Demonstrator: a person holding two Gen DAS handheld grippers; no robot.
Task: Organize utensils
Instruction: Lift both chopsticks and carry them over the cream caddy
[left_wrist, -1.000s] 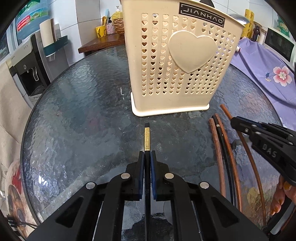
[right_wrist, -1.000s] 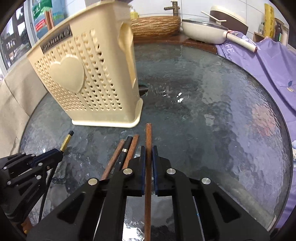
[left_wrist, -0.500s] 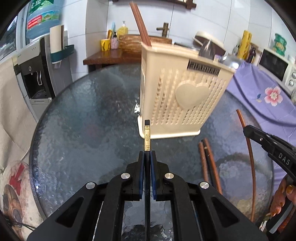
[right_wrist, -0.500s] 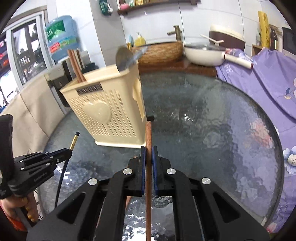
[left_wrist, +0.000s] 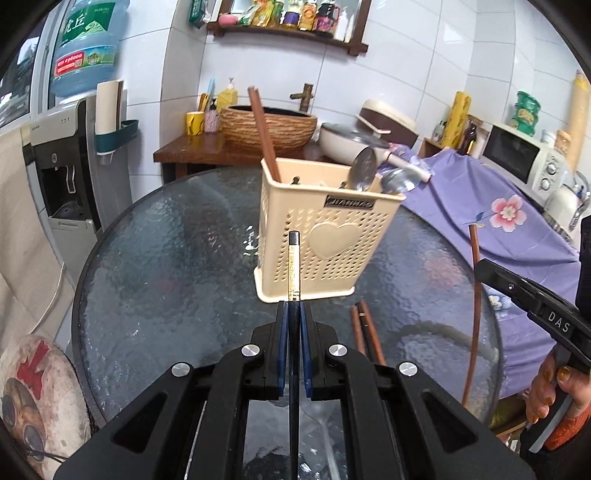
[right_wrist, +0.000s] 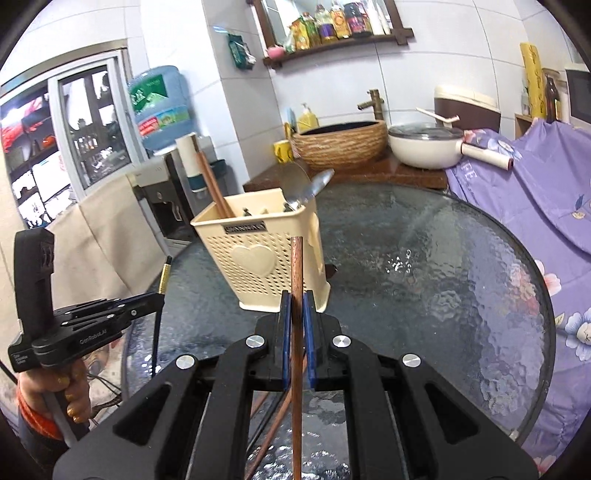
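We hold both grippers above the round glass table (left_wrist: 155, 258), each one lifted clear of it. The left gripper (left_wrist: 294, 314) is clenched on a black chopstick (left_wrist: 293, 258) with a golden band near its tip; the stick points forward, toward the cream utensil basket (left_wrist: 325, 243). The right gripper (right_wrist: 296, 306) is closed tight on a brown wooden chopstick (right_wrist: 296, 266), and this stick also points at the basket (right_wrist: 258, 258).

The basket stands upright near the middle of the table (it has a heart shape on its front wall). Inside it, one brown chopstick (left_wrist: 263, 136) leans in the left compartment, and two metal spoons (left_wrist: 364, 170) stand at the right side.

On the glass, just in front of the basket, three more chopsticks (left_wrist: 364, 332) lie side by side, touching each other. In the left view, the brown stick (left_wrist: 474, 295) of the right gripper hangs well apart from the basket.
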